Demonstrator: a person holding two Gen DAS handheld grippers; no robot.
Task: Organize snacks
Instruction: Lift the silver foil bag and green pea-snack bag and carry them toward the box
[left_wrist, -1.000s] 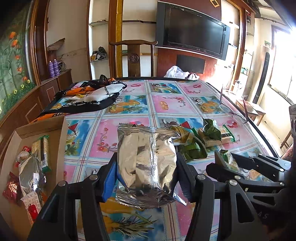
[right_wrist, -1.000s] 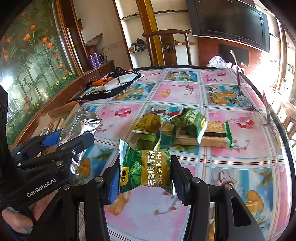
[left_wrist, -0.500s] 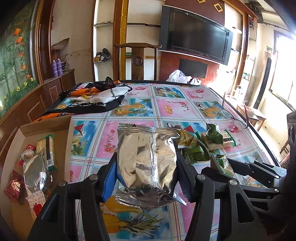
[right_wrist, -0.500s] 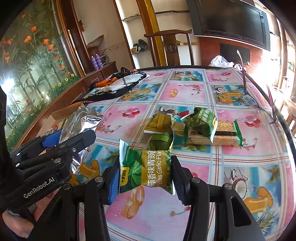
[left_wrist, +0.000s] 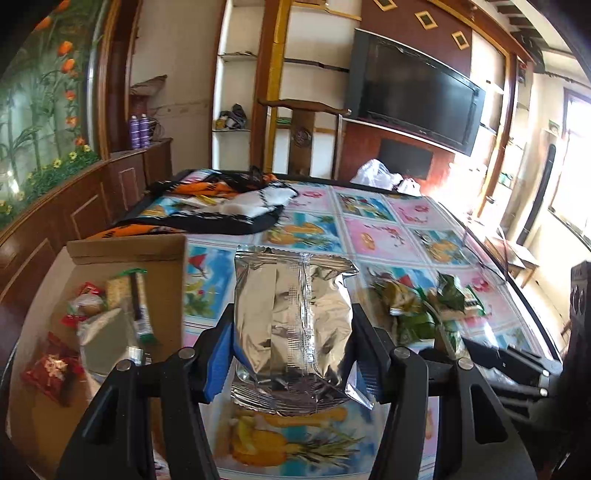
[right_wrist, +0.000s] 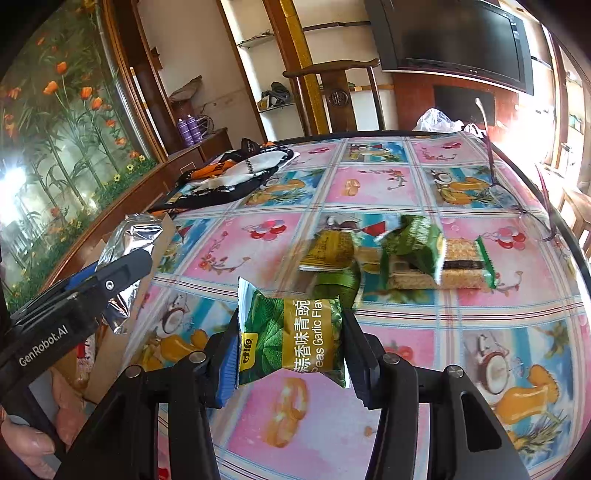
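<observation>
My left gripper (left_wrist: 291, 350) is shut on a silver foil snack bag (left_wrist: 291, 317), held upright above the table beside an open cardboard box (left_wrist: 122, 251). The box holds several snacks, among them a red packet (left_wrist: 51, 369) and a cracker pack (left_wrist: 129, 295). My right gripper (right_wrist: 290, 343) is shut on a green garlic-pea packet (right_wrist: 291, 339) above the tablecloth. A small heap of green snack packets (right_wrist: 402, 254) lies further out on the table. In the right wrist view the left gripper (right_wrist: 85, 295) with its silver bag (right_wrist: 129, 240) shows at the left, over the box.
A colourful tablecloth (right_wrist: 369, 184) covers the table. Folded black, orange and white cloth (left_wrist: 221, 210) lies at the far left. A wooden chair (left_wrist: 303, 136) stands behind the table and a white plastic bag (left_wrist: 376, 173) at its far edge. A hand (right_wrist: 33, 443) holds the left gripper.
The left gripper has shifted left with the silver bag, so more of the box's inside shows. The right gripper holds the green packet in nearly the same place.
</observation>
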